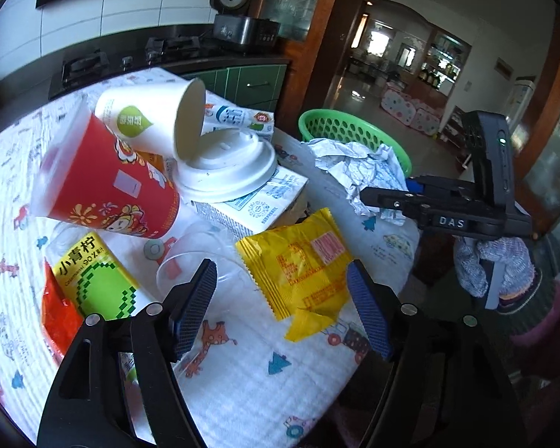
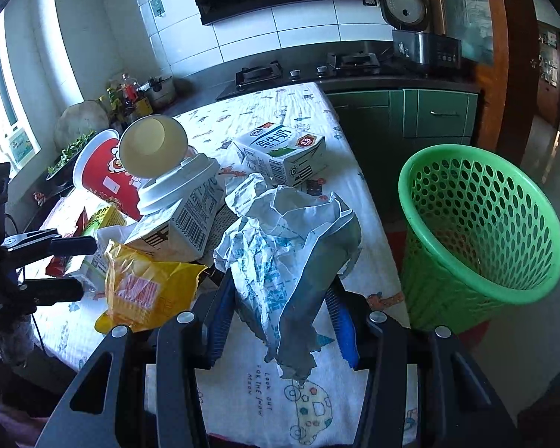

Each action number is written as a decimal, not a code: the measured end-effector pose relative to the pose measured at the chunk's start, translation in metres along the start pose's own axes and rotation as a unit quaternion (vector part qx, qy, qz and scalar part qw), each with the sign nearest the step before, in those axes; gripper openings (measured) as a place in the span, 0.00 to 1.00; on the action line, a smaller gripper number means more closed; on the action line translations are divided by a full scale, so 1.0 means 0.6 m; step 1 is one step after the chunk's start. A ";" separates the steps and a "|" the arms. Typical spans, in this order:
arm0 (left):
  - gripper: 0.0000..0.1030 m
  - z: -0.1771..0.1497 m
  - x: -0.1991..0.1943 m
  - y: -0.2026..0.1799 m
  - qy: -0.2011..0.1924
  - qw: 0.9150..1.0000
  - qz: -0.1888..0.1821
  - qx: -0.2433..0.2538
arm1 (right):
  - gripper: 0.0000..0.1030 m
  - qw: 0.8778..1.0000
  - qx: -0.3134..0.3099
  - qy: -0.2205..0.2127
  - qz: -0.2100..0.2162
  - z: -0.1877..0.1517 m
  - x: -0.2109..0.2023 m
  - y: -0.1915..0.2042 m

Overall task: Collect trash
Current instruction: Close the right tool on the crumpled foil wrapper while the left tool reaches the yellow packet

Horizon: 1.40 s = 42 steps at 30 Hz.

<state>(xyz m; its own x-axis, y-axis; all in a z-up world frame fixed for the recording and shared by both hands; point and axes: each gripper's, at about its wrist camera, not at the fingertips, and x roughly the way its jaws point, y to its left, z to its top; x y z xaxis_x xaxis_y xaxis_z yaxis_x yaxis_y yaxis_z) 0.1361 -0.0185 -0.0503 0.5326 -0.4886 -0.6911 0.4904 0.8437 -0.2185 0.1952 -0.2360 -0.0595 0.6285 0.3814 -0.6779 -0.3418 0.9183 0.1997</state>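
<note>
A crumpled white and blue paper [image 2: 280,231] sits between the blue pads of my right gripper [image 2: 280,317], which is shut on it above the table's edge. In the left wrist view that gripper [image 1: 386,205] shows at the right with the paper [image 1: 366,166]. My left gripper [image 1: 282,298] is open just above the table. A yellow snack wrapper [image 1: 298,257] lies between and ahead of its fingertips, untouched. The green perforated basket [image 2: 481,231] stands on the floor to the right of the table.
On the patterned tablecloth [image 1: 250,369] lie a red paper cup [image 1: 108,183], a white cup [image 1: 149,119], a white lid [image 1: 227,171], milk cartons [image 2: 280,153], a green-yellow drink carton [image 1: 97,280] and a clear plastic cup [image 1: 198,254]. A stove counter runs behind.
</note>
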 end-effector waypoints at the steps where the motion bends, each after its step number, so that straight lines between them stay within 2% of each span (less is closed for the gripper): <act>1: 0.70 0.000 -0.006 -0.005 -0.006 1.000 0.002 0.011 | 0.45 1.000 0.001 -0.002 0.000 0.000 -0.002 0.000; 5: 0.70 0.010 -0.005 -0.022 -0.017 0.998 0.007 0.055 | 0.45 1.000 0.007 -0.004 0.000 -0.001 -0.005 0.001; 9: 0.70 0.029 0.033 -0.012 0.010 0.998 0.018 0.060 | 0.45 1.000 0.012 -0.006 0.000 -0.003 -0.009 0.002; 16: 0.70 0.039 0.059 -0.007 0.041 0.995 0.008 0.088 | 0.45 1.000 0.017 -0.006 -0.005 -0.007 -0.017 -0.004; 18: 0.68 0.035 0.057 -0.012 0.044 0.995 0.001 0.092 | 0.45 1.000 0.020 -0.008 -0.006 -0.008 -0.019 -0.005; 22: 0.57 0.023 0.057 -0.025 0.053 0.994 -0.016 0.091 | 0.45 1.000 0.024 -0.010 -0.004 -0.011 -0.022 -0.005; 27: 0.56 0.004 0.061 -0.041 0.065 0.992 -0.023 0.104 | 0.45 1.000 0.026 -0.015 -0.005 -0.017 -0.032 -0.004; 28: 0.57 0.000 0.062 -0.043 0.067 0.992 -0.021 0.106 | 0.45 0.999 0.027 -0.017 -0.007 -0.018 -0.034 -0.004; 31: 0.74 -0.005 0.062 -0.053 0.066 0.991 -0.020 0.118 | 0.45 0.999 0.034 -0.020 -0.008 -0.021 -0.040 -0.008; 32: 0.77 -0.006 0.061 -0.056 0.065 0.990 -0.018 0.121 | 0.45 0.999 0.036 -0.022 -0.008 -0.022 -0.043 -0.010; 42: 0.77 -0.004 0.097 -0.061 0.091 0.988 -0.031 0.125 | 0.45 0.999 0.046 -0.026 -0.011 -0.031 -0.055 -0.020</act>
<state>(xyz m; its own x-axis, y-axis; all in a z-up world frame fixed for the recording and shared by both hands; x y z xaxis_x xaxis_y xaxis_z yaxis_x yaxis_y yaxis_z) 0.1475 -0.0776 -0.0841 0.3747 -0.4695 -0.7995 0.6845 0.7217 -0.1030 0.1656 -0.2615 -0.0523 0.6707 0.3642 -0.6461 -0.2633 0.9313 0.2517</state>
